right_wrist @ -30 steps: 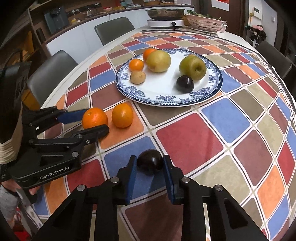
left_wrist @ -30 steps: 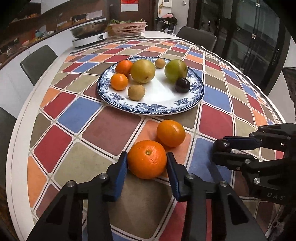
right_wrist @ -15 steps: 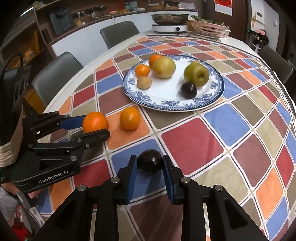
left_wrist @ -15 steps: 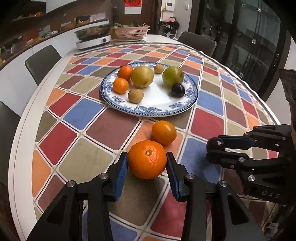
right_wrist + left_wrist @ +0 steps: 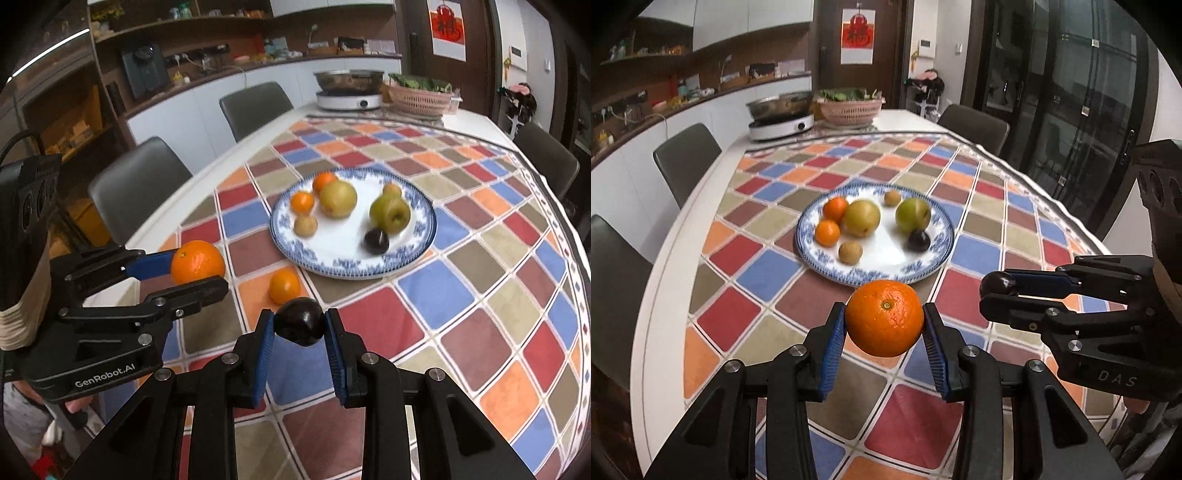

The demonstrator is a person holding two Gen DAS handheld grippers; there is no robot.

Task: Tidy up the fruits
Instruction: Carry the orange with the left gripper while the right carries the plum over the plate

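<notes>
Where lettering can be read, the left gripper [image 5: 195, 275] carries "GenRobot.AI" on its body, and the right gripper [image 5: 997, 290] shows "DAS"; a red print on the far wall is too blurred to read. The left gripper's fingers [image 5: 833, 343] are closed on an orange [image 5: 884, 317], held above the cloth [image 5: 738, 317] with its stem dimple facing back toward the camera; being round, it has no clear long axis. The right gripper's fingers [image 5: 264, 350] clamp a dark plum [image 5: 300, 326], also lifted off the cloth; which way its stem end points cannot be told. Ahead of both pairs of fingertips lies a blue-rimmed plate [image 5: 875, 275] bearing two small oranges, a yellow pear, a green apple, two little brown fruits and another dark plum; a loose orange [image 5: 284, 286] sits on the cloth between the right fingertips and the plate, just left of the held plum. Beyond the plate, at the table's far end, stand a cooker [image 5: 781, 125] with a steel pan and a pink basket [image 5: 849, 110] of greens; grey chairs [image 5: 138, 181] ring the table.
</notes>
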